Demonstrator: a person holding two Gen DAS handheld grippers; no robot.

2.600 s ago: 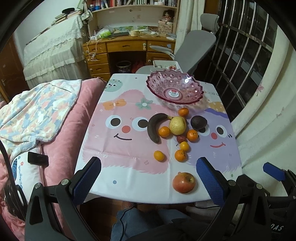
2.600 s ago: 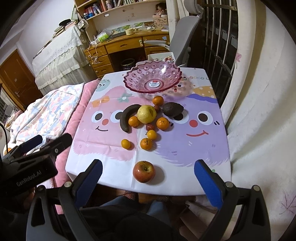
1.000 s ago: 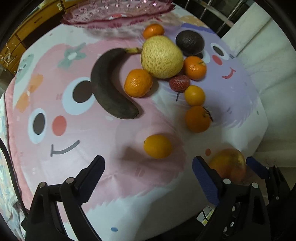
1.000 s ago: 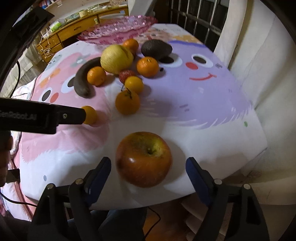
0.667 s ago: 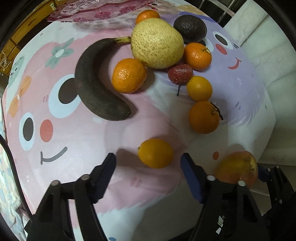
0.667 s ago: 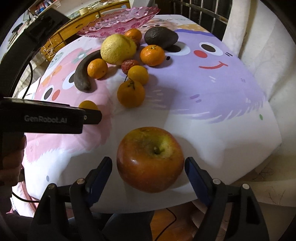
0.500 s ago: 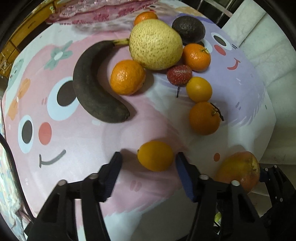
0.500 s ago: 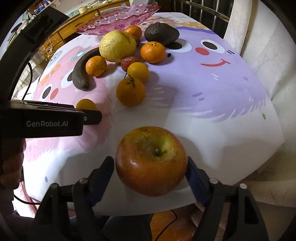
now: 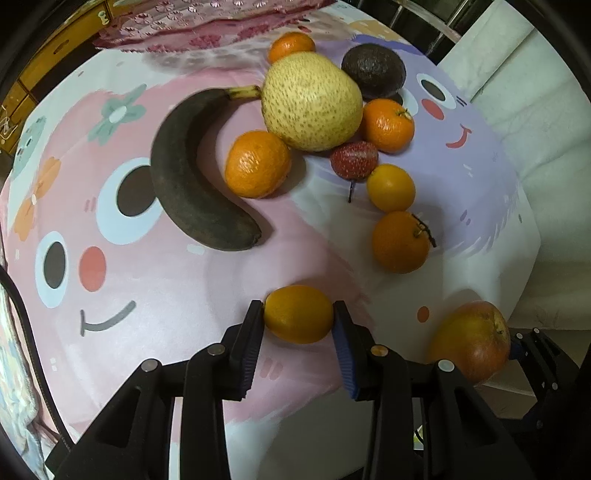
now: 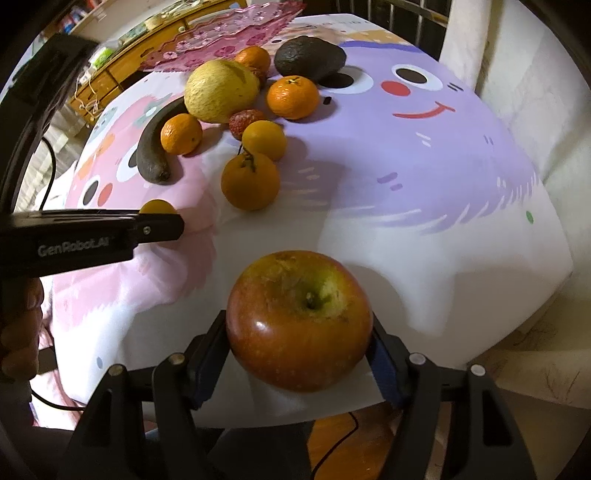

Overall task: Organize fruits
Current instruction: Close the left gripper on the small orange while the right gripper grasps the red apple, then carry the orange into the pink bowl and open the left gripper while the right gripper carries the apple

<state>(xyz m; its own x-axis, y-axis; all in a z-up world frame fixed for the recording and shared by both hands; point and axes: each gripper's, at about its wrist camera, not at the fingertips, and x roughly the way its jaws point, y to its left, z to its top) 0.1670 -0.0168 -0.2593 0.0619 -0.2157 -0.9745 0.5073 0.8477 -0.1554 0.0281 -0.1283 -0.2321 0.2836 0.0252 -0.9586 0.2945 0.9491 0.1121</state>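
Note:
My left gripper (image 9: 298, 320) is shut on a small yellow-orange citrus (image 9: 298, 313) that rests on the tablecloth near the front edge. My right gripper (image 10: 298, 341) is shut on a red apple (image 10: 299, 319), also on the cloth; the apple shows in the left wrist view (image 9: 471, 341). Beyond lie a dark banana (image 9: 192, 177), a yellow pear (image 9: 312, 99), an avocado (image 9: 373, 70), a lychee (image 9: 354, 160) and several oranges (image 9: 400, 242). The pink glass bowl (image 9: 207, 26) stands at the far edge, empty as far as I see.
The cartoon-print tablecloth (image 9: 110, 295) covers a small table whose front edge is just under both grippers. The left gripper's body (image 10: 85, 232) reaches across the right wrist view. A white curtain (image 10: 524, 92) hangs to the right, a wooden desk (image 10: 122, 62) behind.
Both grippers came down from above the table to the front fruits. The left jaws closed onto the small citrus and the right jaws closed onto the apple.

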